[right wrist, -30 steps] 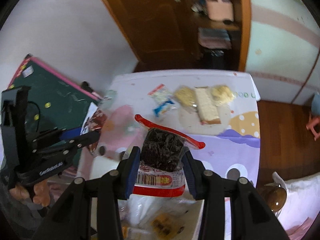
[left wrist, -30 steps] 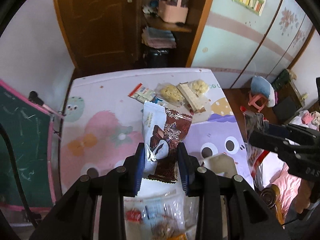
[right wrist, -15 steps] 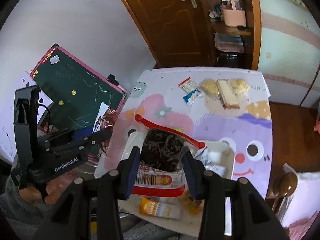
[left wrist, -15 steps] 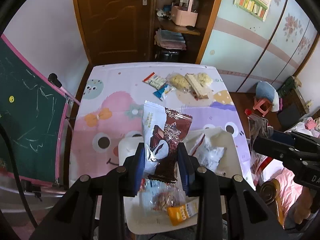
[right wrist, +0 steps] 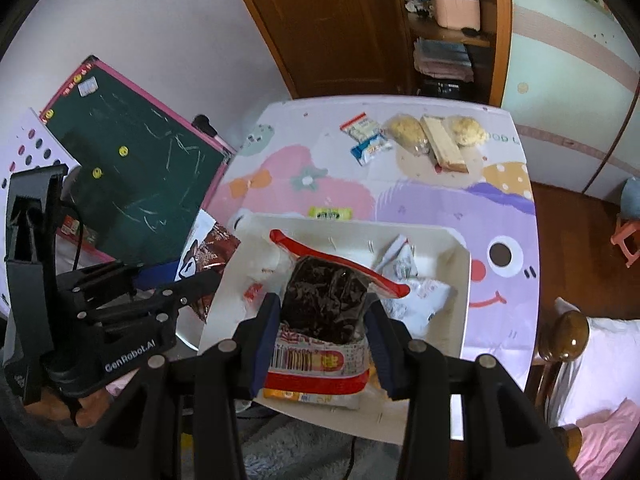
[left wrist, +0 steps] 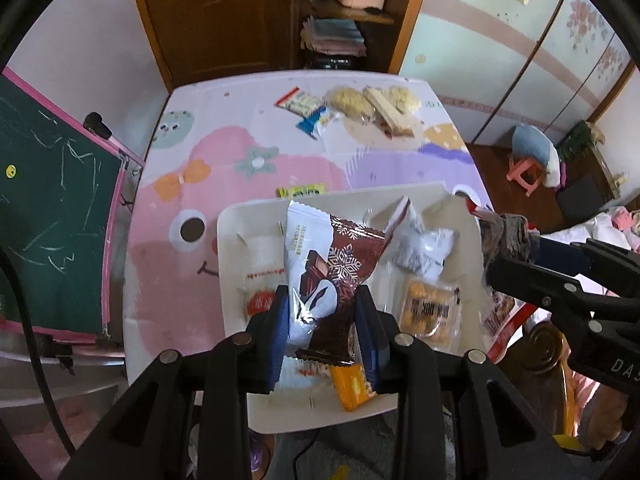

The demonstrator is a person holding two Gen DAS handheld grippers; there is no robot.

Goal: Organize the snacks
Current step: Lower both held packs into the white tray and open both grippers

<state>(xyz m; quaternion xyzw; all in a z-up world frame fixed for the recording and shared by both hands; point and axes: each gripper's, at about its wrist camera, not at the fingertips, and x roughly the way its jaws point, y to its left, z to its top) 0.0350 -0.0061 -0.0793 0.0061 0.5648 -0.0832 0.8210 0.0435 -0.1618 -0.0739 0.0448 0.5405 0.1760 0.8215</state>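
Note:
My left gripper (left wrist: 322, 304) is shut on a brown and white chocolate packet (left wrist: 324, 268), held above a white tray (left wrist: 240, 224) at the table's near edge. My right gripper (right wrist: 320, 312) is shut on a clear bag of dark snacks with a red trim (right wrist: 324, 304), also above the tray (right wrist: 456, 276). The tray holds several wrapped snacks, among them an orange packet (left wrist: 354, 386) and a white crumpled packet (left wrist: 420, 248). Each gripper shows in the other's view, the right one (left wrist: 516, 248) and the left one (right wrist: 176, 276).
More snacks lie at the table's far side: a red-edged packet (left wrist: 300, 102), a blue packet (left wrist: 310, 122), biscuits and a wafer bar (left wrist: 386, 110). A green packet (left wrist: 300, 191) lies just beyond the tray. A green chalkboard (left wrist: 52, 200) stands left of the table.
Both grippers have pulled back and up from the table, each keeping its packet. The tray with its snacks has come into fuller view below them.

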